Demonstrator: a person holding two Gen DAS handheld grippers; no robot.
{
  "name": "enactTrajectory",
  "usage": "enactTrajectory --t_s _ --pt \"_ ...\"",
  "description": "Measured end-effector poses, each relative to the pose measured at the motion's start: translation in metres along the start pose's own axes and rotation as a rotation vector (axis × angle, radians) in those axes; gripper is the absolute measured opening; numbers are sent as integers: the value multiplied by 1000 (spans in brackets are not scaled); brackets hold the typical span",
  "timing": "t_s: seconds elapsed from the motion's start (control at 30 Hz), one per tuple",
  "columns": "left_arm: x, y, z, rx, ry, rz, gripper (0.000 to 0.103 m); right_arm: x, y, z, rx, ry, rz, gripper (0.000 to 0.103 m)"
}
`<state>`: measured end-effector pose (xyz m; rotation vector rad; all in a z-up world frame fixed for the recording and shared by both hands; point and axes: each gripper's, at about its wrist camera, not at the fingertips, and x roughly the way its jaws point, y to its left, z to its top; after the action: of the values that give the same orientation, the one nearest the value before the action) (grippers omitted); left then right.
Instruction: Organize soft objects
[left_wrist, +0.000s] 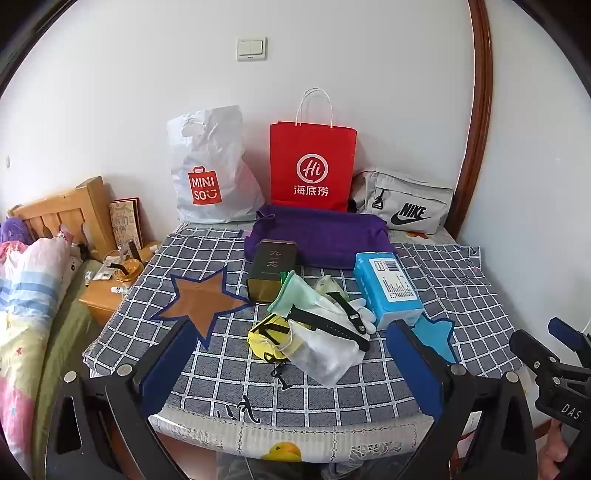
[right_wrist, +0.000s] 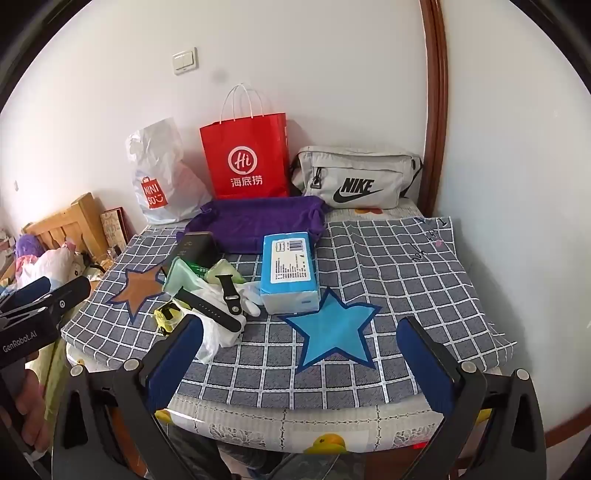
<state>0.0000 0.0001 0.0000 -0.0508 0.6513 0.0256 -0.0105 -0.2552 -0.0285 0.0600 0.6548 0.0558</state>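
- Left tongs (left_wrist: 295, 363) are released, fingers spread wide with nothing between the pads, hovering over the near edge of the desk (left_wrist: 461, 295), which is covered by a grey checked cloth.
- Right tongs (right_wrist: 301, 354) are likewise released and empty, above the blue star patch (right_wrist: 332, 332).
- A heap of soft things lies mid-desk between the brown star patch (left_wrist: 203, 302) and the blue one: a mint-green pouch (left_wrist: 295, 295), white gloves (left_wrist: 364, 314), a clear plastic bag (left_wrist: 321, 354), a yellow item (left_wrist: 266, 338) and a black watch strap (left_wrist: 325, 325) across the top.
- A blue tissue pack (left_wrist: 388, 288) touches the heap's right side; a dark tin (left_wrist: 271, 267) stands behind it.
- A purple fabric tray (left_wrist: 325, 236) sits further back, before a red paper bag (left_wrist: 313, 166), a white Miniso bag (left_wrist: 210, 170) and a grey Nike pouch (left_wrist: 402, 205) along the wall.
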Motion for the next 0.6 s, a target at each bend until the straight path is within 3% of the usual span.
enactTrajectory --t_s 0.6 --pt "-6 5 4 -11 -1 15 103 -10 6 -1 -18 -11 13 103"
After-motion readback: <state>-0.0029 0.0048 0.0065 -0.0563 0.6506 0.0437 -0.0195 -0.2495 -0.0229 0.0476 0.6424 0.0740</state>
